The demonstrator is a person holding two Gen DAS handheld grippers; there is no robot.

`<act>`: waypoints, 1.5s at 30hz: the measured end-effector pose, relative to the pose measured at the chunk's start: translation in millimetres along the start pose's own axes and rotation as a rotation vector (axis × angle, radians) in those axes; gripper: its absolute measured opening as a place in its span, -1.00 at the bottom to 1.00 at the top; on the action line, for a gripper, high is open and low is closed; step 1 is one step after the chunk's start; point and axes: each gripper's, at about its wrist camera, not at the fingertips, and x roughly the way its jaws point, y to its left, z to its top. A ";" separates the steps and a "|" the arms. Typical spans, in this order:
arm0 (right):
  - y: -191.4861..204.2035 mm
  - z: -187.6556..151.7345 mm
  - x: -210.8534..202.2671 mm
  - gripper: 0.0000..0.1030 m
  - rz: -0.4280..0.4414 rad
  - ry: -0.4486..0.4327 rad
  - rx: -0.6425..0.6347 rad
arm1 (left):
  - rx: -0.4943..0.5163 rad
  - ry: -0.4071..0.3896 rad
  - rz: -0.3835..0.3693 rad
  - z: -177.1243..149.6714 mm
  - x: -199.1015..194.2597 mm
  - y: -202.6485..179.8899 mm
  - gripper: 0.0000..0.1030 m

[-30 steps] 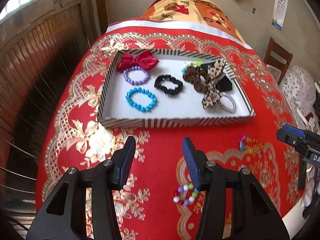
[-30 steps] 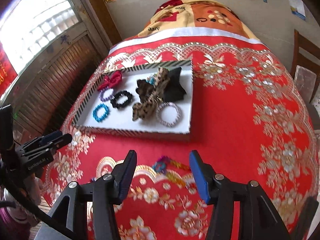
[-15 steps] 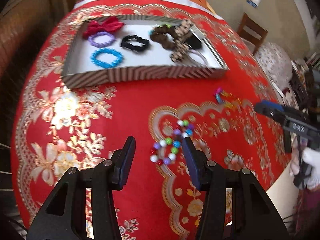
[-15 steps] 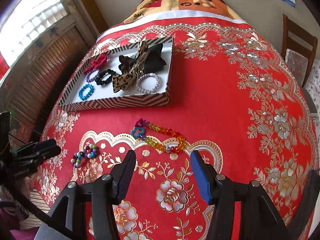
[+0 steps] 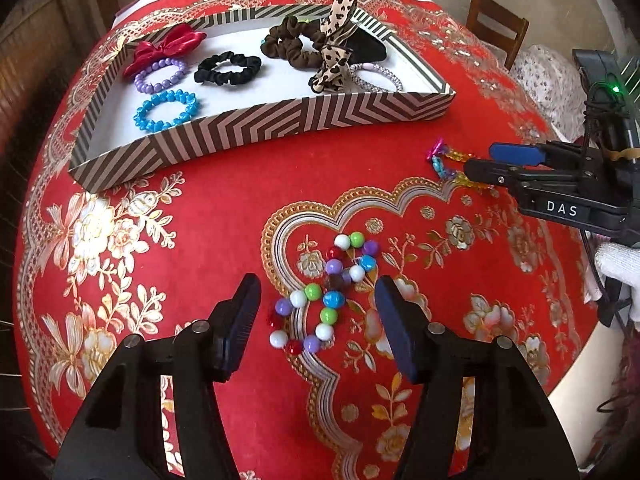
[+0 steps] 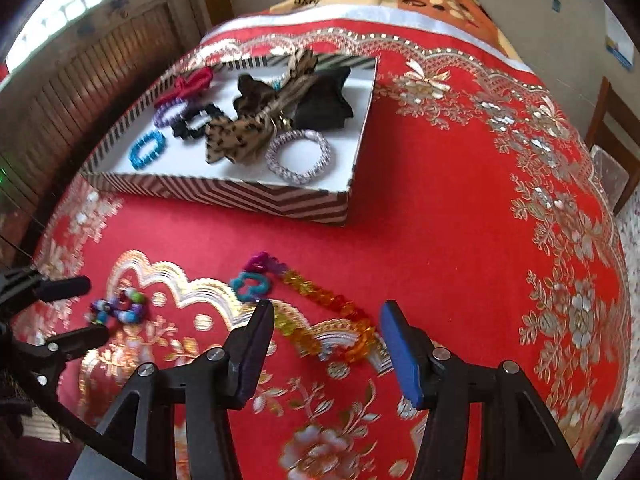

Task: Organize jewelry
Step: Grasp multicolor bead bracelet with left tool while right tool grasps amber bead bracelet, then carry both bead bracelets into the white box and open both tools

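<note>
A bracelet of mixed coloured beads lies on the red tablecloth. My left gripper straddles it from above; its jaws are opening and do not touch the beads. A chain of orange and yellow links with teal and magenta flower links lies to the right. My right gripper hovers over it. Its jaws are closing, and the chain runs between them, untouched. The striped tray behind holds a blue bracelet, a purple bracelet, scrunchies and bows.
A white-gloved hand holds the right gripper at the table's right edge. A wooden chair stands beyond the far right corner. Wooden shutters run along the left side. Bare red cloth lies right of the tray.
Both grippers have sunk towards the cloth. The left one now straddles the bead bracelet with wider jaws. The right one now hangs over the chain.
</note>
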 end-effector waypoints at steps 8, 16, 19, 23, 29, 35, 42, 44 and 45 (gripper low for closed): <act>-1.0 2.8 7.3 -0.55 0.000 -0.027 -0.068 | 0.001 -0.010 -0.001 0.4 6.9 -0.4 -0.11; -9.8 6.0 -16.0 -0.83 0.091 -0.085 0.025 | -0.081 0.004 -0.070 6.1 2.8 16.8 -0.83; -6.8 9.2 -36.0 -0.83 0.120 -0.125 0.038 | -0.108 -0.018 -0.084 8.0 -9.0 25.3 -0.84; 3.9 14.7 -60.7 -0.83 0.135 -0.171 0.021 | -0.118 -0.055 -0.090 12.8 -26.6 29.2 -0.84; 14.8 21.3 -85.8 -0.83 0.152 -0.223 0.005 | -0.134 -0.089 -0.086 18.8 -44.6 33.9 -0.84; 22.7 31.3 -96.5 -0.83 0.171 -0.246 -0.012 | -0.137 -0.131 -0.071 30.9 -59.6 41.2 -0.84; 31.8 50.2 -105.1 -0.83 0.186 -0.275 -0.035 | -0.140 -0.183 -0.045 52.9 -77.3 50.2 -0.84; 34.2 58.3 -107.0 -0.83 0.191 -0.283 -0.042 | -0.144 -0.199 -0.037 60.8 -81.1 54.2 -0.84; 35.0 60.7 -107.7 -0.83 0.194 -0.286 -0.044 | -0.147 -0.206 -0.030 65.8 -82.3 56.7 -0.84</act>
